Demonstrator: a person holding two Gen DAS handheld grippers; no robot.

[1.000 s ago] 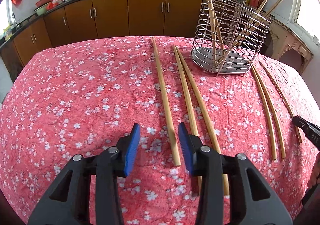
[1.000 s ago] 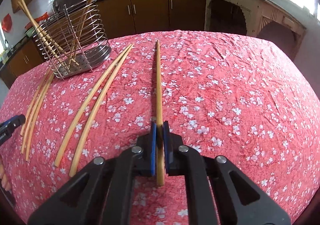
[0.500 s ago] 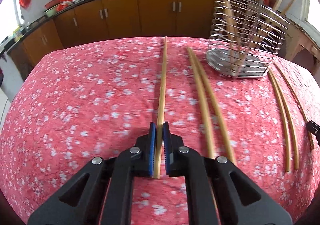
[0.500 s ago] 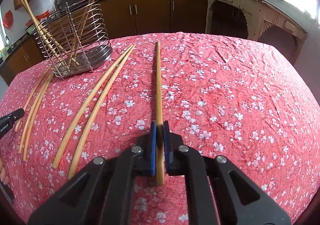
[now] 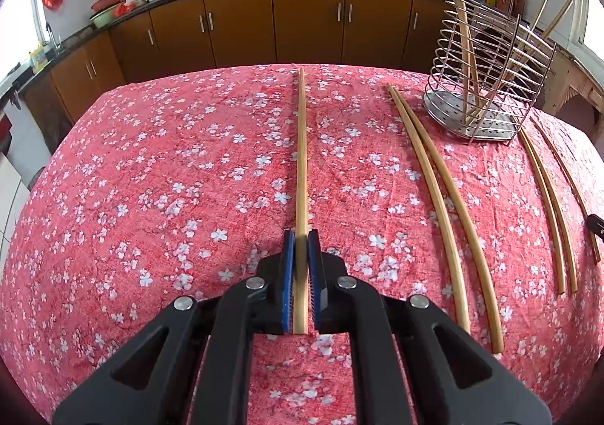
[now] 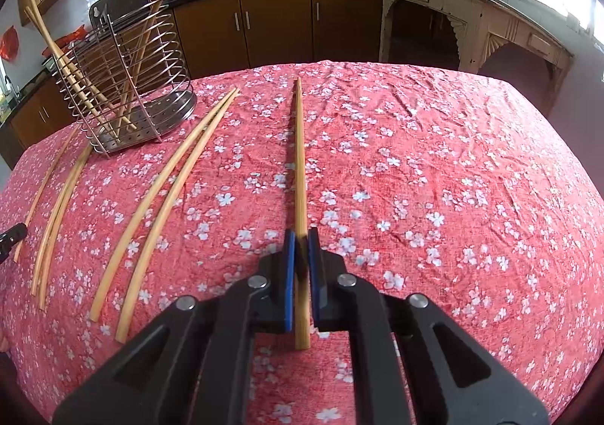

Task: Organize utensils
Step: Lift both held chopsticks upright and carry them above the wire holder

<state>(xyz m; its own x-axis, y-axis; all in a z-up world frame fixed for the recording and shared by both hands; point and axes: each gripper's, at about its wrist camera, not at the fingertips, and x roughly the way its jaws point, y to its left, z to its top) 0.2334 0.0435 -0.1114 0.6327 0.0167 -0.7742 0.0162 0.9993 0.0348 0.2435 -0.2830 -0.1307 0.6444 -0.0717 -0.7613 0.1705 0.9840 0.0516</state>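
- The left gripper (image 5: 301, 247) is clamping a chopstick (image 5: 301, 160) that is pointing straight ahead over the floral tablecloth (image 5: 151, 179).
- The right gripper (image 6: 301, 245) is gripping another chopstick (image 6: 299, 160) likewise.
- A second ago the left gripper was gaping, chopstick unheld.
- The wire utensil holder (image 5: 487, 81) is holding several chopsticks; two pairs are lying beside it.

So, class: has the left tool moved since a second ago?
Yes. The left tool shifted left, away from the wire rack, and closed on a chopstick.
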